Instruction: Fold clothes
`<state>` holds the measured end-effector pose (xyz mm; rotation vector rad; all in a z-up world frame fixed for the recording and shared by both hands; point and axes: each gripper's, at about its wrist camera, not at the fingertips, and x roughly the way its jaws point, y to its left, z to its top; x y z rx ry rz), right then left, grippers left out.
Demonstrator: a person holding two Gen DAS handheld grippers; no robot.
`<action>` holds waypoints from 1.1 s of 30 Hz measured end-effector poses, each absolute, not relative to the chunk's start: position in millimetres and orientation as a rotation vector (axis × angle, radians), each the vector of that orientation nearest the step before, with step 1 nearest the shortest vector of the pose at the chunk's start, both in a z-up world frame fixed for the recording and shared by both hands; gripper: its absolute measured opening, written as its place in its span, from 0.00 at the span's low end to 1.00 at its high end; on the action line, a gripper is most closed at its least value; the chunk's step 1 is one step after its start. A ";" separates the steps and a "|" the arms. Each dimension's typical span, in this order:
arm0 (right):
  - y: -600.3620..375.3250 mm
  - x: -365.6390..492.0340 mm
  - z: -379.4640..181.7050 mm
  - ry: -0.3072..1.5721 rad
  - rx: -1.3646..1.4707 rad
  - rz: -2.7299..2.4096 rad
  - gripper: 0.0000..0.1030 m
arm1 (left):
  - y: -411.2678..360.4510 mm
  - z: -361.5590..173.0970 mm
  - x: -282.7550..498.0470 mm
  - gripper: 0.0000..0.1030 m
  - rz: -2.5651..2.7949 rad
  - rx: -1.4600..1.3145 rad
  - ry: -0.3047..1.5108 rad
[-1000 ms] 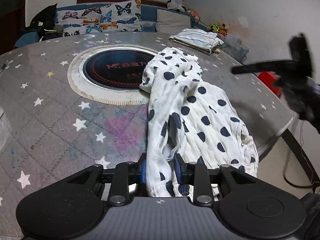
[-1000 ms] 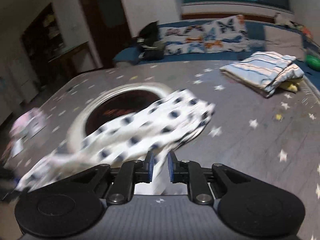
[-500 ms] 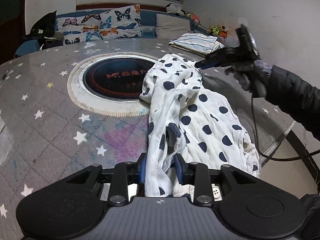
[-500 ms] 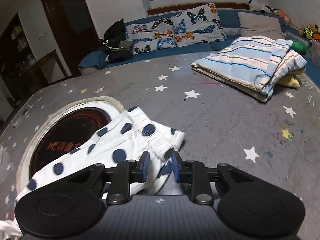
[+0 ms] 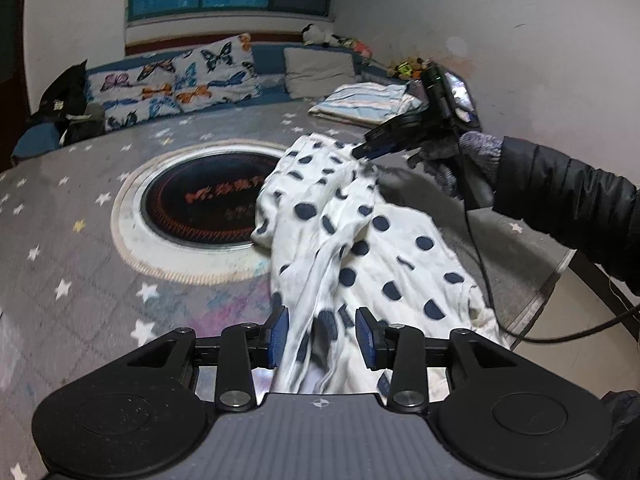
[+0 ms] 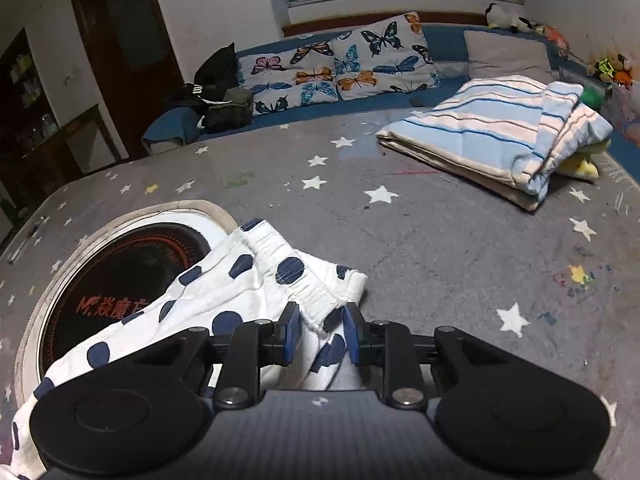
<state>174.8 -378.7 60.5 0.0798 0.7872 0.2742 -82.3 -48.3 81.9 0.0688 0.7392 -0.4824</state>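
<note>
White trousers with dark blue dots (image 5: 360,240) lie lengthwise on the grey star-patterned table (image 5: 72,240), partly over the round cooktop inset. My left gripper (image 5: 322,334) is at the near end; its jaws stand apart around a bunched fold of the cloth. My right gripper (image 6: 319,330) is at the far end, by the elastic waistband (image 6: 296,280); its jaws stand apart with the waistband edge between them. The right gripper also shows in the left wrist view (image 5: 362,151), held by a gloved hand.
A round black cooktop (image 5: 208,204) with a white rim is set in the table's middle. A folded blue-striped cloth (image 6: 500,136) lies at the far right. A sofa with butterfly cushions (image 6: 336,68) stands behind. The table's right edge (image 5: 560,272) is close to the trousers.
My right gripper swept in from the right to the waistband and its jaws have widened. My left gripper's jaws have opened wider around the cloth. The trousers shifted slightly.
</note>
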 end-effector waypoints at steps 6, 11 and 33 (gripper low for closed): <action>-365.9 171.8 69.2 0.771 0.014 0.267 0.10 | -64.6 79.1 -72.0 0.39 -0.493 0.133 0.700; -352.2 172.0 105.8 0.725 -0.023 0.304 0.06 | -66.8 66.0 -59.9 0.29 -0.491 0.152 0.701; -75.0 228.7 194.4 0.643 -0.155 0.581 0.10 | 58.9 44.8 -78.8 0.07 -0.288 -0.191 0.684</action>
